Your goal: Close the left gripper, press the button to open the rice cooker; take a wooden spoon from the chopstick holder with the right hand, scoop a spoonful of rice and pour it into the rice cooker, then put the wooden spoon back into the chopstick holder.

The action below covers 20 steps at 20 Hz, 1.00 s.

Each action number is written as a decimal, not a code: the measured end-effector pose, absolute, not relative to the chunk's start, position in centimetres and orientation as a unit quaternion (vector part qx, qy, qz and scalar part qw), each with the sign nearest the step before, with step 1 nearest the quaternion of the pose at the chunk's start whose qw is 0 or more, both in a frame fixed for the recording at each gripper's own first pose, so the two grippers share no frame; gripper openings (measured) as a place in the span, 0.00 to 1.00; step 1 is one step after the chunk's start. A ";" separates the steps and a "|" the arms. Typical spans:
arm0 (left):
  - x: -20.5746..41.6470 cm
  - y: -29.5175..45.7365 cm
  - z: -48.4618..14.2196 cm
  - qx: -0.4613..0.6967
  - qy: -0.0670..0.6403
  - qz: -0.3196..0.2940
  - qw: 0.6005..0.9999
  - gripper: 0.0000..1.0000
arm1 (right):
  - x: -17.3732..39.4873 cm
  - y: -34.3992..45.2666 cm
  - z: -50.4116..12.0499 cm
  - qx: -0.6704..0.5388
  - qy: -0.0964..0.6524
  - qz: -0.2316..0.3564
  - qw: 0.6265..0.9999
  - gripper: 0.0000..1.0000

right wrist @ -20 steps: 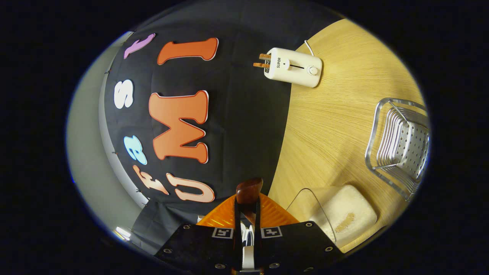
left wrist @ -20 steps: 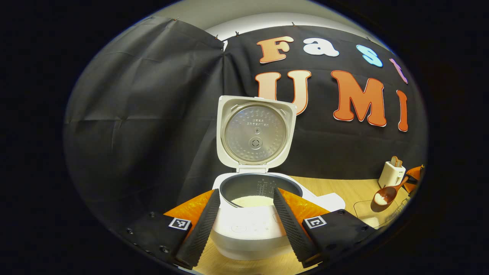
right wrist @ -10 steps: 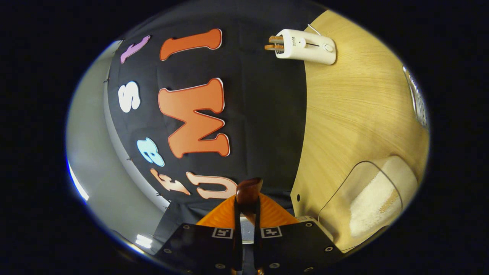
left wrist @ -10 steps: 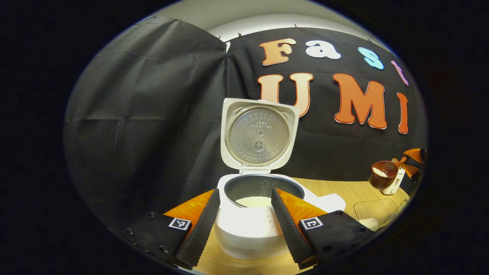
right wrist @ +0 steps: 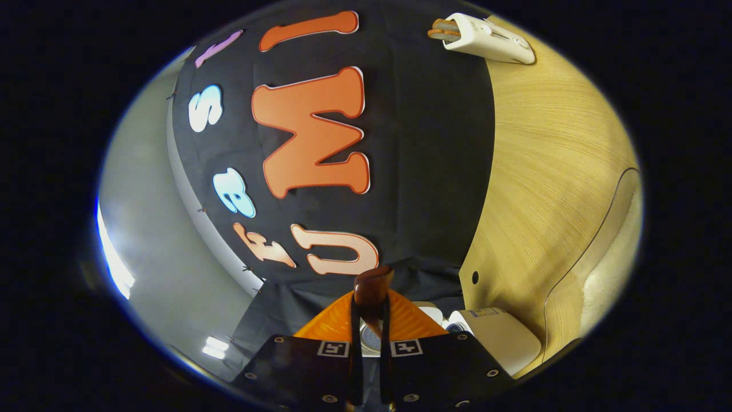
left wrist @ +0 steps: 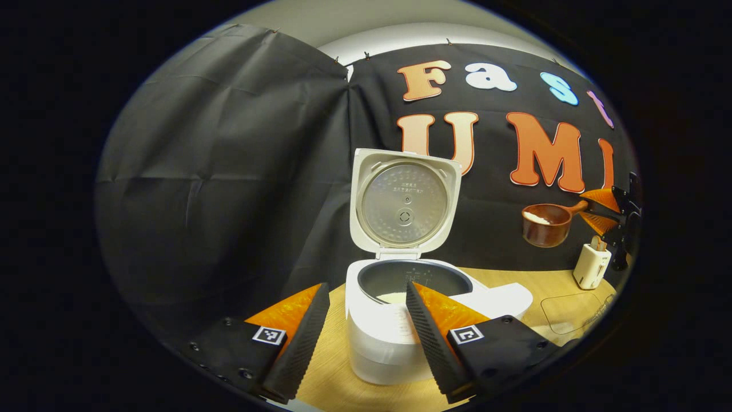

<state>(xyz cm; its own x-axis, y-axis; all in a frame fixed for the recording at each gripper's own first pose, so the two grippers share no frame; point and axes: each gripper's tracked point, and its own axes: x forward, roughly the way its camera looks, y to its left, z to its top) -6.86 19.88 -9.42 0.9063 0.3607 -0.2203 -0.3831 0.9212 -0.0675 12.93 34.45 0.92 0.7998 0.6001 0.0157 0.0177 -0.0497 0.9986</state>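
Left claw (left wrist: 366, 337) gapes wide, holding nothing, before the open rice cooker (left wrist: 400, 320) on the bench (left wrist: 532, 283). Farther right, the wooden spoon (left wrist: 546, 223) carries rice aloft. Right claw (right wrist: 370, 320) pinches the spoon's handle.

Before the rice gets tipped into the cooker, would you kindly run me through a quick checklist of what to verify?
1. Cooker lid open and upright: ok.
2. Pot mouth unobstructed: ok; some rice already lies inside.
3. Right gripper shut on the spoon handle: ok.
4. Spoon loaded and level: ok, rice sits in the bowl.
5. Spoon over the pot: not ok; it hangs in the air, well off to the cooker's side.
6. Left gripper out of the pouring path: cannot tell; it is open, its fingers framing the cooker's front.
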 end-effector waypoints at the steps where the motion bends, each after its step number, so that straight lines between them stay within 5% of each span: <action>1: -7.0 20.1 -9.7 -0.057 0.104 0.192 0.974 0.89 | 13.1 35.4 0.5 0.685 0.230 0.220 0.655 0.12; 5: -6.9 21.3 -10.6 -0.069 0.107 0.200 0.971 0.89 | 13.2 39.6 0.3 0.671 0.245 0.238 0.658 0.12; 20: -7.4 24.6 -10.5 -0.064 0.110 0.236 0.964 0.89 | 15.2 52.1 4.8 0.427 0.150 0.379 0.808 0.12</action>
<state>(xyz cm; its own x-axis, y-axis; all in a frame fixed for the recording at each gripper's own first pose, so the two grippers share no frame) -7.45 24.57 -10.45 0.8648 0.4398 -0.2423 -0.4679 0.8810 -0.0708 15.22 52.14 4.83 0.6683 0.7396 0.0805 -0.4832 0.3493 0.8028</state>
